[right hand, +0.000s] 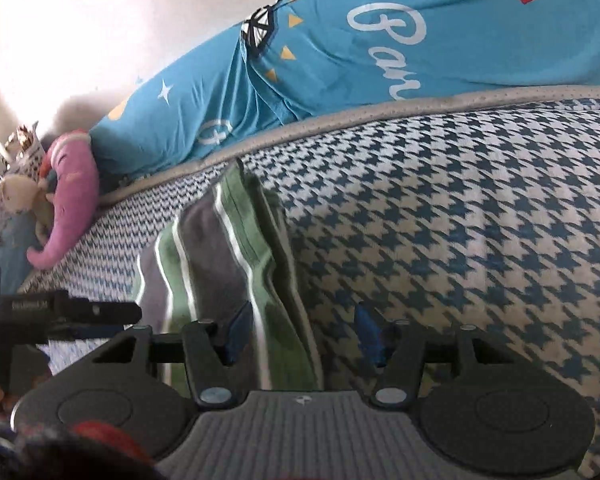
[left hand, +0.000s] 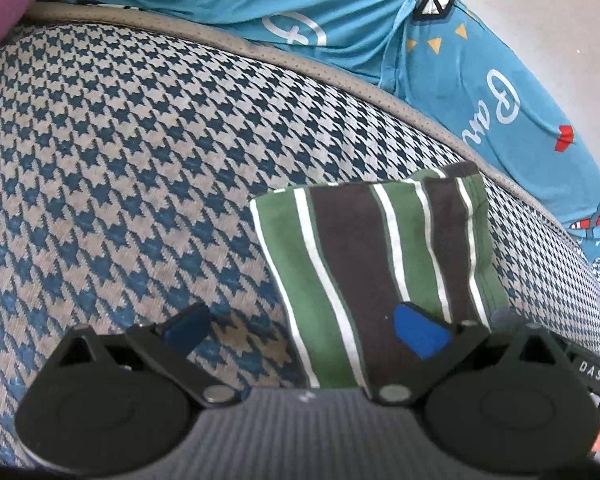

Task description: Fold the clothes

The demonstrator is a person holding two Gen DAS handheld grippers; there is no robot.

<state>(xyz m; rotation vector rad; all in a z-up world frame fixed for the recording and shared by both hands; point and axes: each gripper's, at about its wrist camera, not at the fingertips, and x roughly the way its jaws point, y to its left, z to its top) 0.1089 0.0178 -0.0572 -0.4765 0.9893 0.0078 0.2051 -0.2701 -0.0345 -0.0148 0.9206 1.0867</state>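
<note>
A folded garment point(left hand: 380, 264) with green, dark grey and white stripes lies flat on the houndstooth surface point(left hand: 140, 168). My left gripper point(left hand: 304, 332) is open. Its right blue pad point(left hand: 420, 334) hangs over the garment's near edge, and its left pad point(left hand: 188, 328) is over bare fabric. In the right wrist view the same garment point(right hand: 228, 248) runs away from me. My right gripper point(right hand: 300, 336) is open and straddles the garment's near right edge. Its left pad point(right hand: 232, 336) is over the stripes and its right pad point(right hand: 370, 336) is over the houndstooth surface point(right hand: 460, 220).
Behind the grey piped edge point(left hand: 300, 64) lies blue bedding point(right hand: 380, 60) with white script. A pink plush point(right hand: 68, 200) and a beige soft toy point(right hand: 16, 196) sit at the far left. The black body of the other tool point(right hand: 60, 312) reaches in from the left.
</note>
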